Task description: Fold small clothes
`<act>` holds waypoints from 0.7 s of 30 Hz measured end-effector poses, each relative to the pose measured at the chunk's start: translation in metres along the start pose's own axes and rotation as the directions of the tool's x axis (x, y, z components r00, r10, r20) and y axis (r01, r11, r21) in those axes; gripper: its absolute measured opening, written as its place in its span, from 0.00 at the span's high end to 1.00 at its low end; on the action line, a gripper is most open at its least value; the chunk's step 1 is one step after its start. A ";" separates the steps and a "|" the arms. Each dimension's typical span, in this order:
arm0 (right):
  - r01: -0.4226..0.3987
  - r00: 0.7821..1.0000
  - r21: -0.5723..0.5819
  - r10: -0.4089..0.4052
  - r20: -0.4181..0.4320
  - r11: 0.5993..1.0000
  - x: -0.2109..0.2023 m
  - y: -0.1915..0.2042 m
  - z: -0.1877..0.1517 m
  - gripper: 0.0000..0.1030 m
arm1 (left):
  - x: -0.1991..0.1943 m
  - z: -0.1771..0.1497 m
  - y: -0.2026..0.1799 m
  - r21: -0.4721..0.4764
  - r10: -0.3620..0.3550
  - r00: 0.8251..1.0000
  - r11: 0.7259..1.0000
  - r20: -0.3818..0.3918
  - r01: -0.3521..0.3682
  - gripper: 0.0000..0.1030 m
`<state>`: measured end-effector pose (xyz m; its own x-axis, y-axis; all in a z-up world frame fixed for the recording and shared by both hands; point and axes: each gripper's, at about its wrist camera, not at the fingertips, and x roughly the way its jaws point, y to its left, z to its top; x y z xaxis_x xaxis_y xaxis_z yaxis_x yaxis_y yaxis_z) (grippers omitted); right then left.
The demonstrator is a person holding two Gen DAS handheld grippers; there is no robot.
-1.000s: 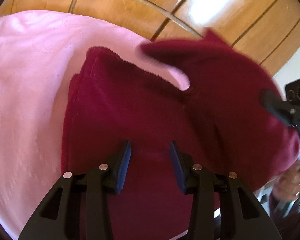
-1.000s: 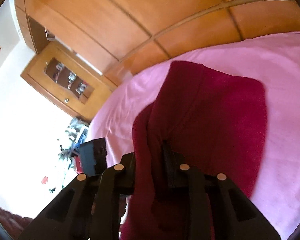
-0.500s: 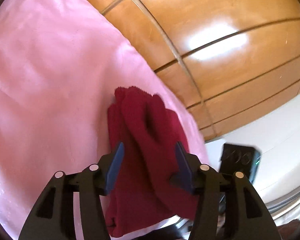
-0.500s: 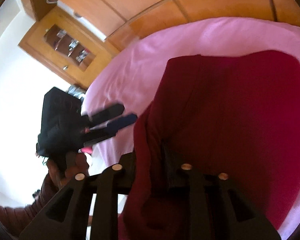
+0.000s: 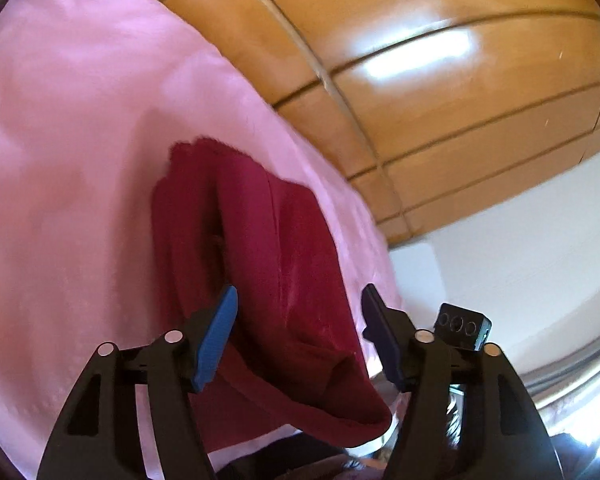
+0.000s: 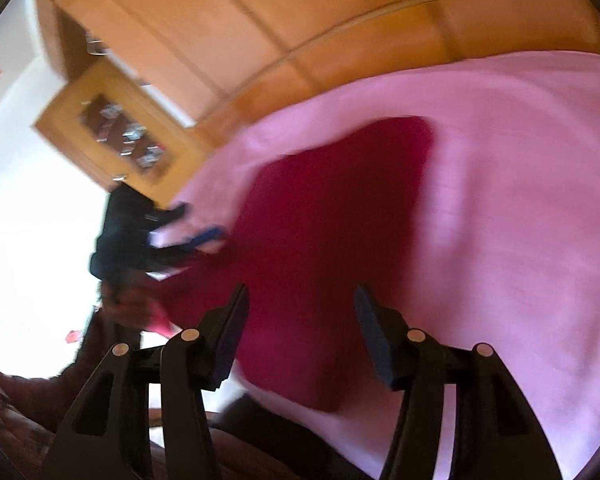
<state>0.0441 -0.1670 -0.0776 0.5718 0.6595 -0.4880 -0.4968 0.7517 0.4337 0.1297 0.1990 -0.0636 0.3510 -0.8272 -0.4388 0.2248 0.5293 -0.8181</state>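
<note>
A dark red garment lies folded over on a pink bedsheet, close to the near edge of the bed, with wooden wardrobe doors behind. The left gripper hangs over the near end of the garment; its jaws have just been opening, and the blue pads stand apart with cloth seen between them but not pinched. The right gripper is likewise spread, jaws just opened, above the garment and holding nothing. In the blurred right wrist view, the left gripper shows at the garment's left side.
</note>
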 end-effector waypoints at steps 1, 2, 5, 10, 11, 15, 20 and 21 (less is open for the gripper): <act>0.033 0.999 -0.005 -0.033 -0.004 0.999 -0.006 -0.005 -0.007 0.47 | 0.009 0.000 -0.002 0.005 0.021 0.999 1.000 -0.028 -0.021 0.35; 0.056 0.998 -0.014 -0.056 -0.018 0.998 -0.011 -0.010 -0.016 0.47 | 0.020 0.000 -0.003 0.012 0.051 0.997 0.999 -0.065 -0.051 0.35; 0.085 0.994 -0.068 -0.090 -0.070 0.994 -0.009 -0.006 -0.040 0.43 | 0.041 0.001 -0.004 0.023 0.101 0.988 0.995 -0.117 -0.099 0.35; 0.071 0.991 -0.144 -0.086 -0.101 0.987 0.004 0.003 -0.057 0.34 | 0.050 0.005 -0.021 0.084 0.160 0.981 0.985 -0.107 -0.151 0.77; 0.071 0.991 -0.166 -0.089 -0.104 0.984 0.013 0.011 -0.056 0.38 | 0.047 0.004 -0.027 0.112 0.185 0.978 0.978 -0.092 -0.175 0.86; 0.139 0.984 -0.278 -0.164 -0.068 0.951 0.016 0.024 -0.062 0.85 | 0.020 0.003 -0.042 0.172 0.213 0.977 0.963 -0.012 -0.208 0.89; 0.122 0.983 -0.362 -0.163 -0.087 0.924 0.020 0.041 -0.072 0.86 | 0.010 -0.010 -0.024 0.195 0.316 0.949 0.930 0.007 -0.311 0.89; 0.129 0.979 -0.372 -0.177 -0.100 0.919 0.028 0.041 -0.075 0.86 | 0.016 -0.013 -0.015 0.202 0.360 0.933 0.914 -0.004 -0.352 0.89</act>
<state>-0.0093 -0.1170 -0.1303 0.5830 0.5129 -0.6301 -0.6262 0.7778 0.0538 0.1198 0.1749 -0.0630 0.4048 -0.5820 -0.7053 0.2652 0.8129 -0.5186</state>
